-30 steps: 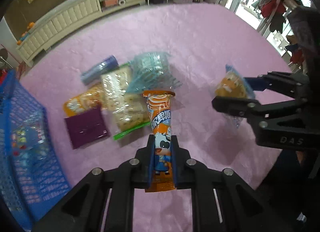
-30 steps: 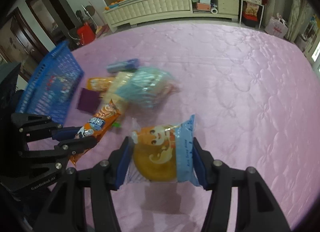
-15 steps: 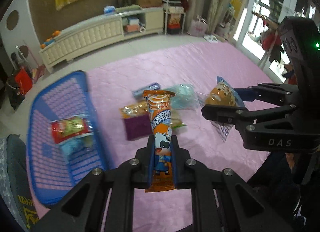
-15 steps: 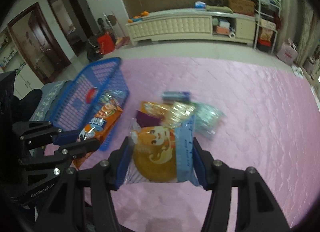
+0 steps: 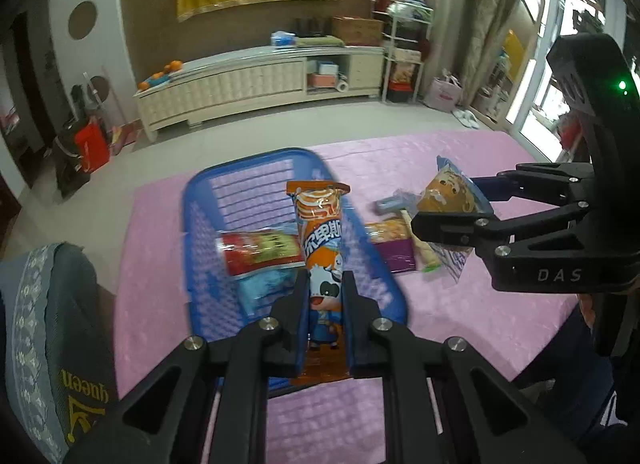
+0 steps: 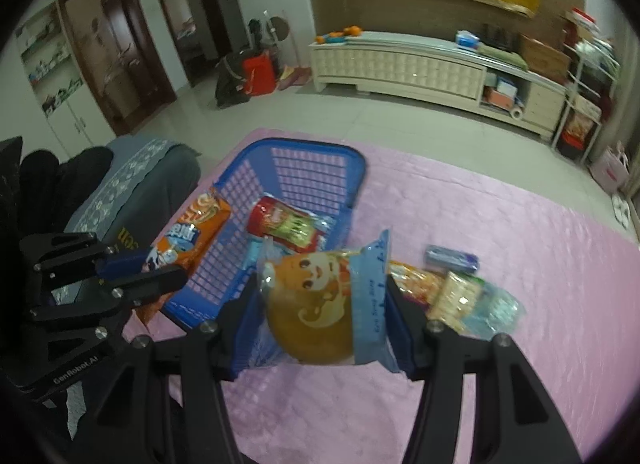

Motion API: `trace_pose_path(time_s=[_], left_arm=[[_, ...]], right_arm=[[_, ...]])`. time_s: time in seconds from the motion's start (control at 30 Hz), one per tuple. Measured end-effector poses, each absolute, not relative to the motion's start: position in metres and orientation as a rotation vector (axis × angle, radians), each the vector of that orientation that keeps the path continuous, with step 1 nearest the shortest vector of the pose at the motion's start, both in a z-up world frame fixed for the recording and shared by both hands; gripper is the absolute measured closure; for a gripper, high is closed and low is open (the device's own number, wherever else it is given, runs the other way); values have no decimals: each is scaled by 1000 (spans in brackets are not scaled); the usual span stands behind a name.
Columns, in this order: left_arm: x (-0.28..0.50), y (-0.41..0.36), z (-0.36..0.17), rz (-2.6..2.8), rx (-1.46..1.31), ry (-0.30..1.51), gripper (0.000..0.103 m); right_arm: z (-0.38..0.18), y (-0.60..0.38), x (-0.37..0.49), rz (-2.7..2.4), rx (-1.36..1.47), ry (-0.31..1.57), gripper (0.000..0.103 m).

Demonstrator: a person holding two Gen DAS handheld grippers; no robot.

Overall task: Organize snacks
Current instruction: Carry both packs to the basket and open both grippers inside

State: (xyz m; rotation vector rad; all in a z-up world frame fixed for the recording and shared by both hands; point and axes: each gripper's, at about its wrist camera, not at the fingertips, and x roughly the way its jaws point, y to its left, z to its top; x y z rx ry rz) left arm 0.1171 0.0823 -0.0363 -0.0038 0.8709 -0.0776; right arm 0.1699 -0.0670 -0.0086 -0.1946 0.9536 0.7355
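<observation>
My left gripper [image 5: 326, 304] is shut on a long orange snack packet with a cartoon cow [image 5: 322, 240] and holds it upright over the near end of the blue basket [image 5: 200, 200]. My right gripper [image 6: 322, 304] is shut on a blue bread packet [image 6: 320, 304] and holds it just right of the basket [image 6: 312, 152]. A red snack pack [image 5: 260, 252] and a light blue pack [image 5: 264, 288] lie in the basket. The left gripper [image 6: 140, 272] shows in the right wrist view, the right gripper [image 5: 460, 216] in the left wrist view.
Several loose snacks lie on the pink bedspread [image 6: 520, 224] right of the basket: a purple packet [image 5: 396, 258], crackers [image 6: 456, 296], a clear blue bag [image 6: 496, 308], a small blue pack [image 6: 452, 258]. A grey cushion [image 5: 52, 328] lies left of the basket.
Both grippers have swung left with their packets, from over the loose snack pile to the basket. The basket now sits under the left gripper.
</observation>
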Motion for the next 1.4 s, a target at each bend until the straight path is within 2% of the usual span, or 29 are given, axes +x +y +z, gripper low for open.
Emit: trace_pose_path(time_s=[0.57,0.67,0.73,0.83,1.4], left_arm=[[117,136,-66,-42,-100,885,90],[116,139,-69,-43,-107,889,90],[119,141,-69,-43,-111,893,90],[119,140,-69,-46,-109,894,90],[152,113,-65,-74,-77,921,90]], right_arm=[[-56,11,182,730,-311,1100,41],[-56,15,183,715,-314,1104,30],[-55,14,184,714,-310,1108,13],[-47,10,183,670,-316,1072,6],[-40,-40,206,564,-250,986,4]])
